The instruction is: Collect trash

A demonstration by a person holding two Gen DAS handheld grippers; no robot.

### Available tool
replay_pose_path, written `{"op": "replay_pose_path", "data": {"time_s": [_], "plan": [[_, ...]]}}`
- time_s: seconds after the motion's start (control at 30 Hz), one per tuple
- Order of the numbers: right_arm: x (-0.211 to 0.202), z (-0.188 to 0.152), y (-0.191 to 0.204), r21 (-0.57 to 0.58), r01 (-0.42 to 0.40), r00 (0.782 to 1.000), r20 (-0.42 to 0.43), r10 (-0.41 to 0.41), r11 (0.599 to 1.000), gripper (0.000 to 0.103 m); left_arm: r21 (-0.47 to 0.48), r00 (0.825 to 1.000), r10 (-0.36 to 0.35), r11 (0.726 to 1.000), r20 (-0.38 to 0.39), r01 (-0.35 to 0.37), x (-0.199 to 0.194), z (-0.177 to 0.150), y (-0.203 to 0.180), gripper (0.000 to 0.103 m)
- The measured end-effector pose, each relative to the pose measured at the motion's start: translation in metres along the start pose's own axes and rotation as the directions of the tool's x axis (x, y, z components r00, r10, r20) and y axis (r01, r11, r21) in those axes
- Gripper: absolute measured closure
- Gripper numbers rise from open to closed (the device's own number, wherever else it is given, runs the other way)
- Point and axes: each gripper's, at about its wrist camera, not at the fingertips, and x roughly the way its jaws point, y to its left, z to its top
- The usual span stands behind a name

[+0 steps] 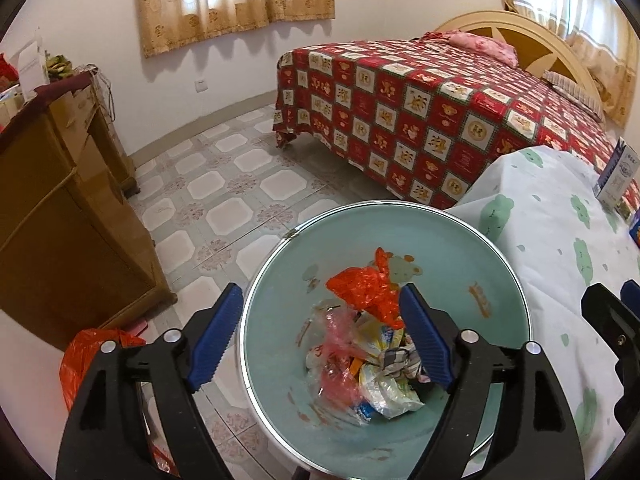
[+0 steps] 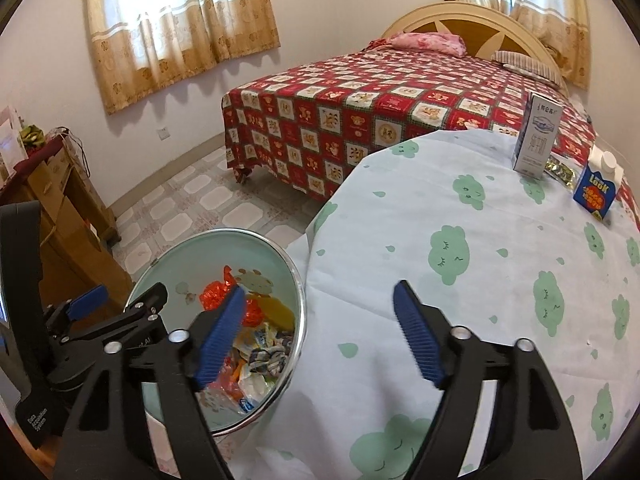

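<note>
A pale green trash bin (image 1: pixel 276 312) stands on the floor beside the table, holding a red plastic bag (image 1: pixel 360 286), wrappers and clear plastic. My left gripper (image 1: pixel 320 336) hangs open and empty right above the bin's mouth. The bin also shows in the right wrist view (image 2: pixel 176 264). My right gripper (image 2: pixel 318 332) is open and empty above the table's near edge, to the right of the bin. On the far side of the table stand a white carton (image 2: pixel 538 140), a blue carton (image 2: pixel 598 186) and a gold wrapper (image 2: pixel 560 168) between them.
The table wears a white cloth with green clouds (image 2: pixel 480 264). A bed with a red checked cover (image 1: pixel 420 120) lies behind. A wooden cabinet (image 1: pixel 60 220) stands at the left, with an orange bag (image 1: pixel 84 356) on the floor below it.
</note>
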Motion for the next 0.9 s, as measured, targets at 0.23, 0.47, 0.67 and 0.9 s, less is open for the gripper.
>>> {"op": "replay_pose_path", "data": {"time_s": [0.23, 0.47, 0.67, 0.9], "plan": [[-0.009, -0.005, 0.009, -0.013, -0.021, 1.000, 0.003, 0.021, 1.000, 0.019, -0.014, 1.000, 0.019, 1.000, 0.024, -0.019, -0.021, -0.009, 0.014, 0.018], [-0.022, -0.012, 0.022, -0.024, -0.036, 0.999, 0.024, 0.036, 0.999, 0.018, -0.044, 0.998, 0.048, 0.998, 0.041, -0.046, -0.043, -0.022, 0.036, 0.014], [-0.040, -0.018, 0.026, -0.019, -0.035, 0.997, 0.061, 0.036, 0.999, 0.018, -0.027, 0.992, 0.075, 0.997, 0.102, -0.073, -0.070, -0.028, 0.042, 0.012], [-0.071, -0.020, 0.028, -0.025, -0.027, 0.991, 0.133, 0.030, 0.999, 0.018, -0.012, 0.977, 0.107, 0.994, 0.183, -0.107, -0.109, -0.024, 0.045, 0.006]]}}
